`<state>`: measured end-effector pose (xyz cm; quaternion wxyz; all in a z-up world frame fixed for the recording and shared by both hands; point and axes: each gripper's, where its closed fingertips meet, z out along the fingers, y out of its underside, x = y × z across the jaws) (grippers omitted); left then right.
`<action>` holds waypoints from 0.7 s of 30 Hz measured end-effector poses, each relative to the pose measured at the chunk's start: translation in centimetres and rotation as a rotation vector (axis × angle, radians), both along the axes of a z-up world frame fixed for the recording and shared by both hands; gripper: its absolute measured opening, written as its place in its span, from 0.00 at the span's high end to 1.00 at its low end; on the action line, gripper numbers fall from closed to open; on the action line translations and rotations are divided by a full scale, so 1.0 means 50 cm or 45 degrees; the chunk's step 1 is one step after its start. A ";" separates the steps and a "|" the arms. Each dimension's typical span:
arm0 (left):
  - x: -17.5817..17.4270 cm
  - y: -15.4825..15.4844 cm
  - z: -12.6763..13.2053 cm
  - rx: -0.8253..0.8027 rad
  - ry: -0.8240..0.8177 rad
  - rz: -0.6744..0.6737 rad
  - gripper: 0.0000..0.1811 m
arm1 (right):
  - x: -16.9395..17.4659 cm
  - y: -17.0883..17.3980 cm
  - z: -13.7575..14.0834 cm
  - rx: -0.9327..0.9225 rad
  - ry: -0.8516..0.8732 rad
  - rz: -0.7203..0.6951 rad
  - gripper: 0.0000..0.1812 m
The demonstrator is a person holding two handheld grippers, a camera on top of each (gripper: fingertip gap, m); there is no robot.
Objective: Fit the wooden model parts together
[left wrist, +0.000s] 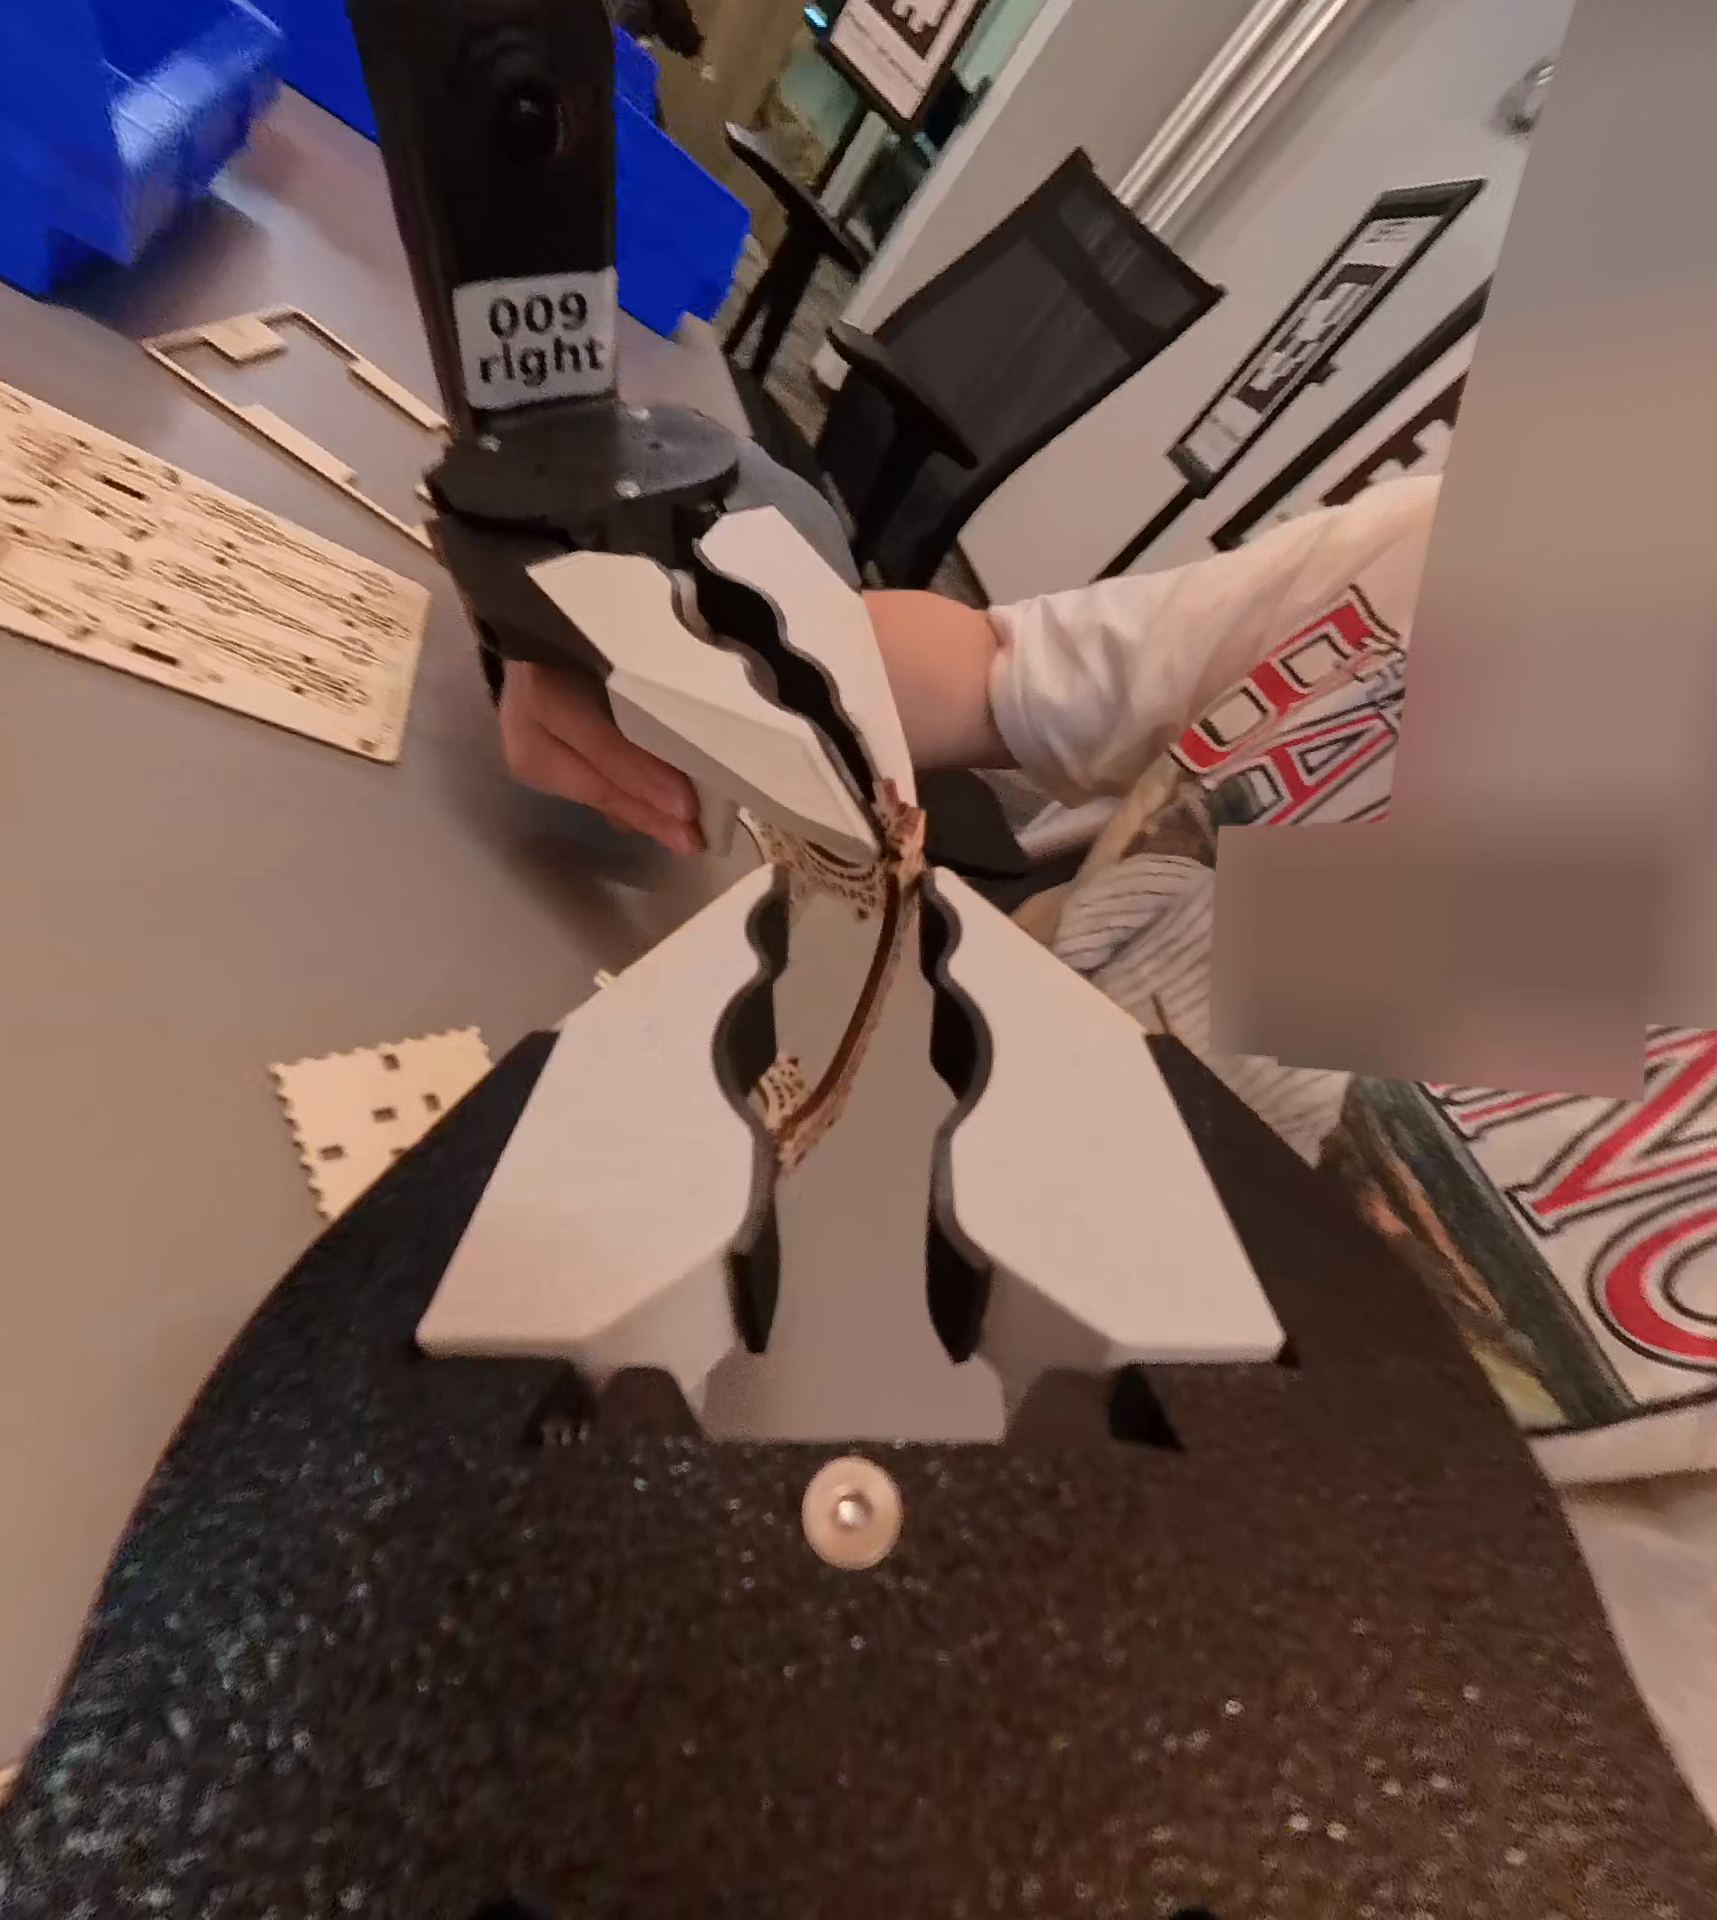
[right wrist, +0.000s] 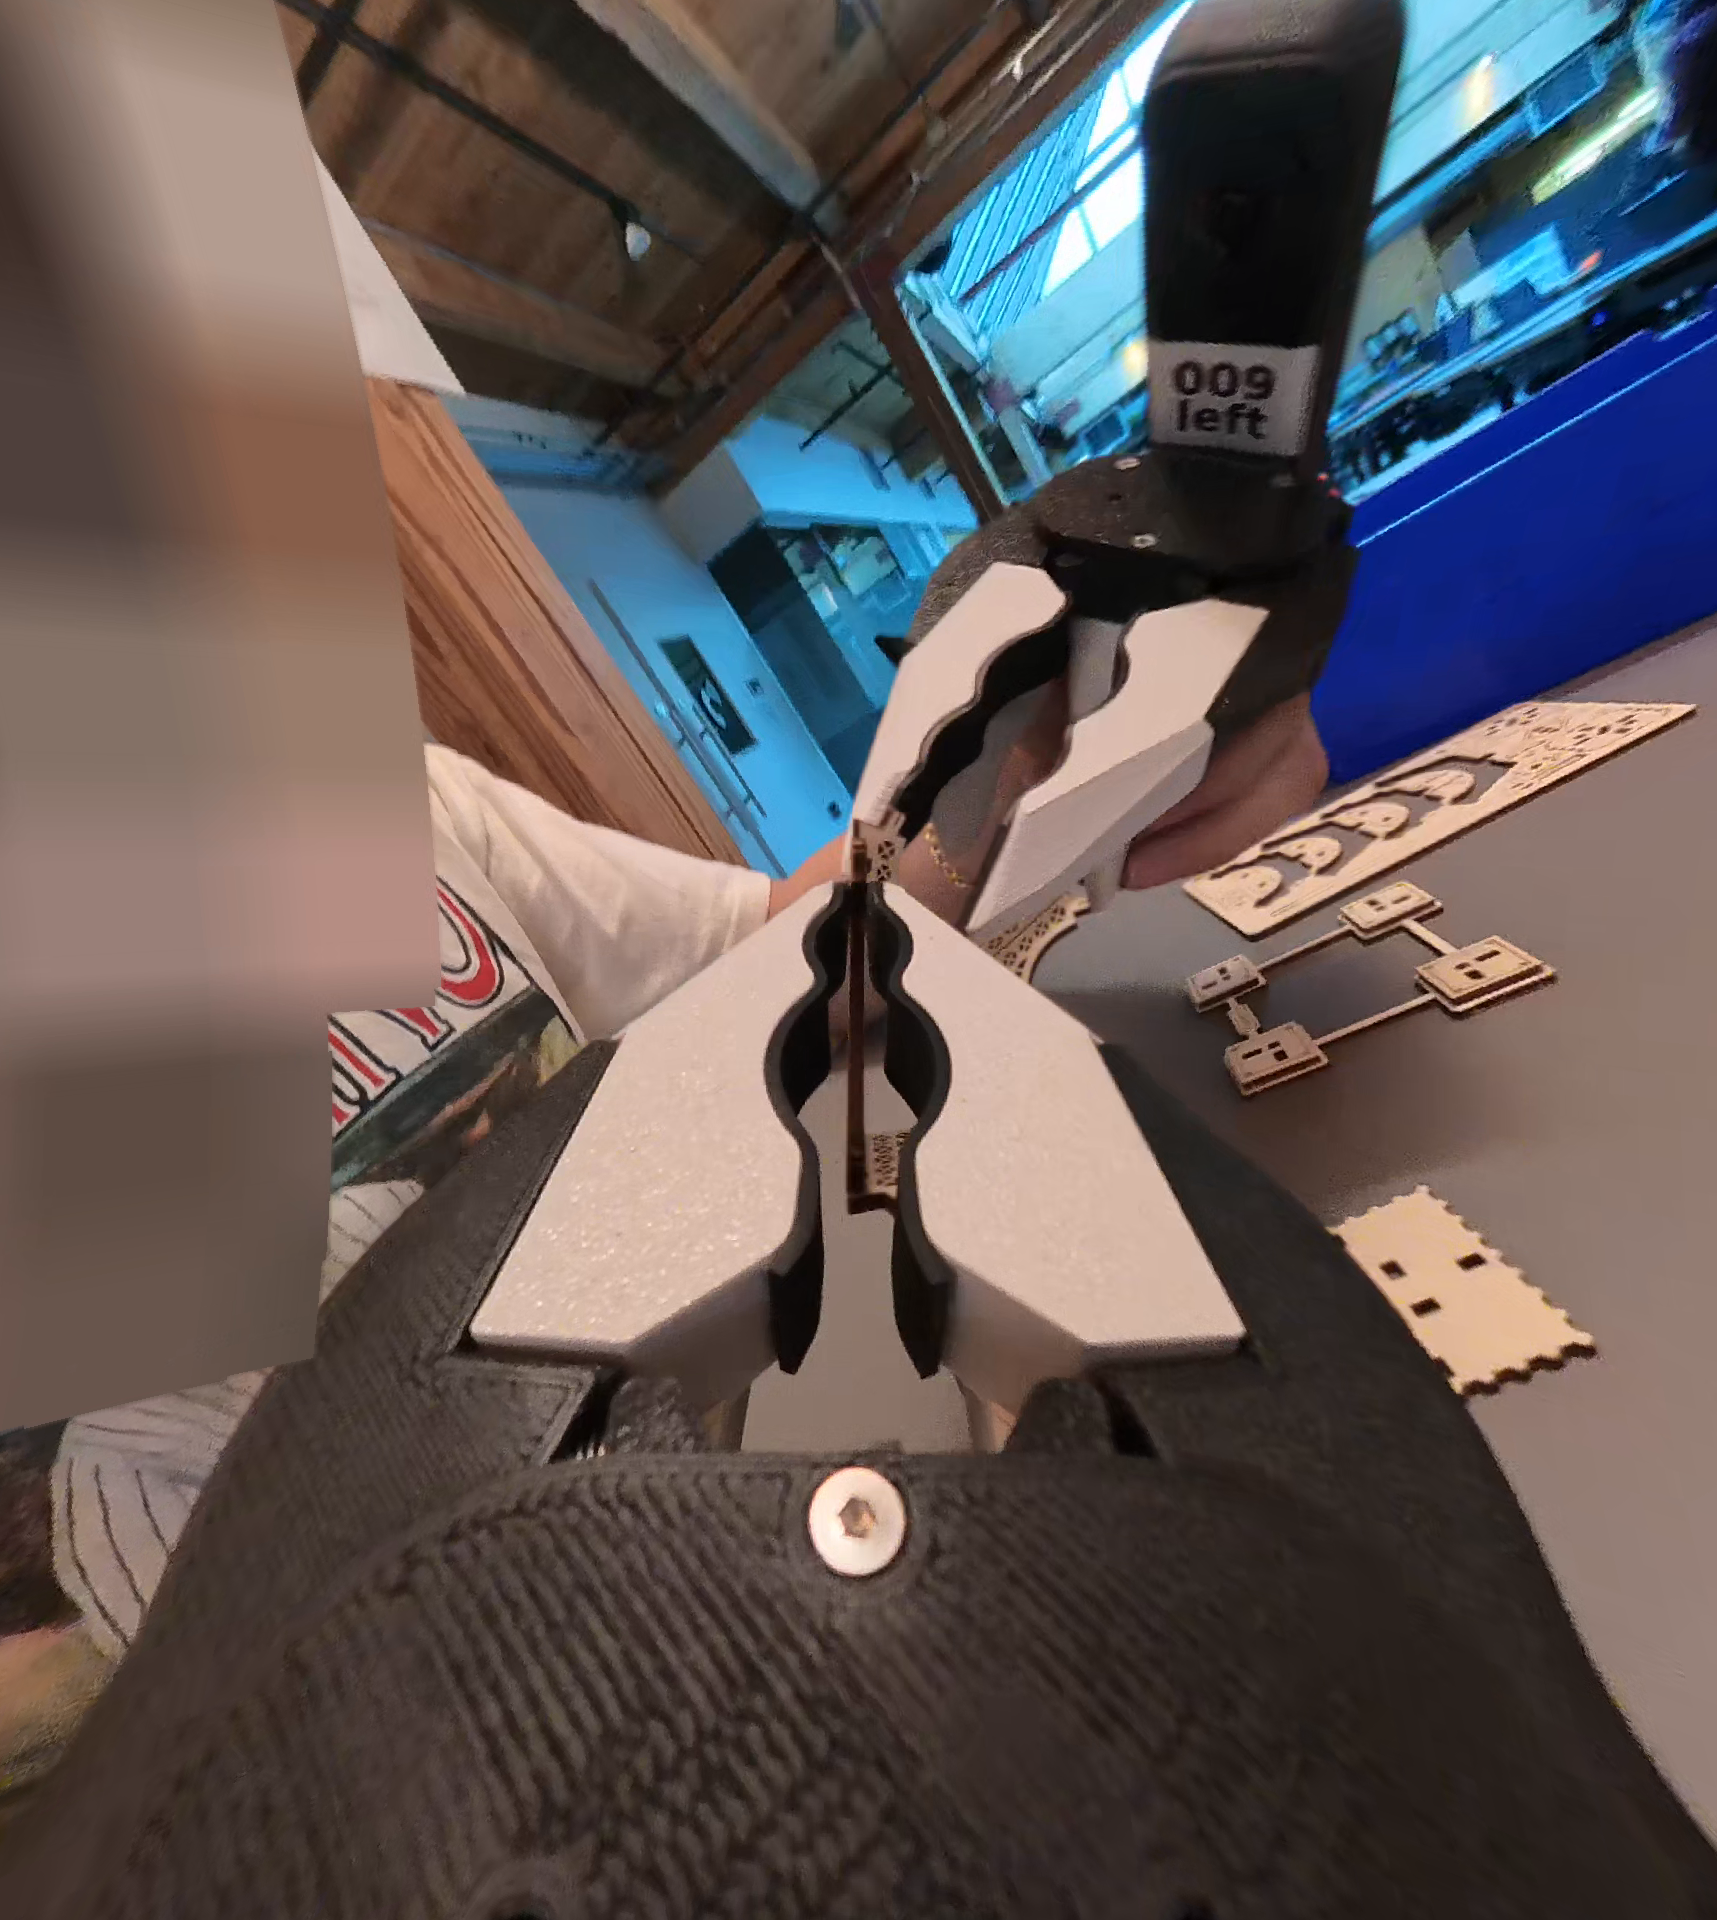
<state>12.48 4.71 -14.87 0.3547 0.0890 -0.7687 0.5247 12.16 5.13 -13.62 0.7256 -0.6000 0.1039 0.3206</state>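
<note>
While both grippers meet in the air above the grey table (left wrist: pixel 158 935), the curved wooden part (left wrist: pixel 869 987) sits between them, clear of the tabletop.

Right gripper (right wrist: pixel 859 899): jaws clenched on the curved wooden part (right wrist: pixel 855 1039). Its own camera shows the part edge-on, as a thin strip running down the slot between the pads. The left wrist view confirms the right gripper (left wrist: pixel 880 805) is pinching the part's far end at its fingertips. A hand (left wrist: pixel 594 758) is on its handle.

Left gripper (left wrist: pixel 849 883): jaws released, fingers well apart. The part runs down through the gap, and its near end lies against the left-hand pad. No clamping is visible. From the right wrist view the left gripper (right wrist: pixel 958 873) shows the same wide gap. Its upper fingertip is just beside the part's tip. A latticed arch piece (right wrist: pixel 1030 935) shows under its lower finger; I cannot tell whether it belongs to the same part.

On the table:
- cut wooden sheet (right wrist: pixel 1405 821)
- thin frame with four square tabs (right wrist: pixel 1373 987)
- small toothed-edge plate (right wrist: pixel 1456 1299), nearest the right gripper
- blue bin (right wrist: pixel 1560 520) at the far edge
</note>
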 end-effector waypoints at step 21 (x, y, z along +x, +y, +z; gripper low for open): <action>0.017 0.018 0.041 -0.036 -0.283 0.056 0.95 | 0.012 -0.001 0.016 0.076 0.093 -0.034 0.99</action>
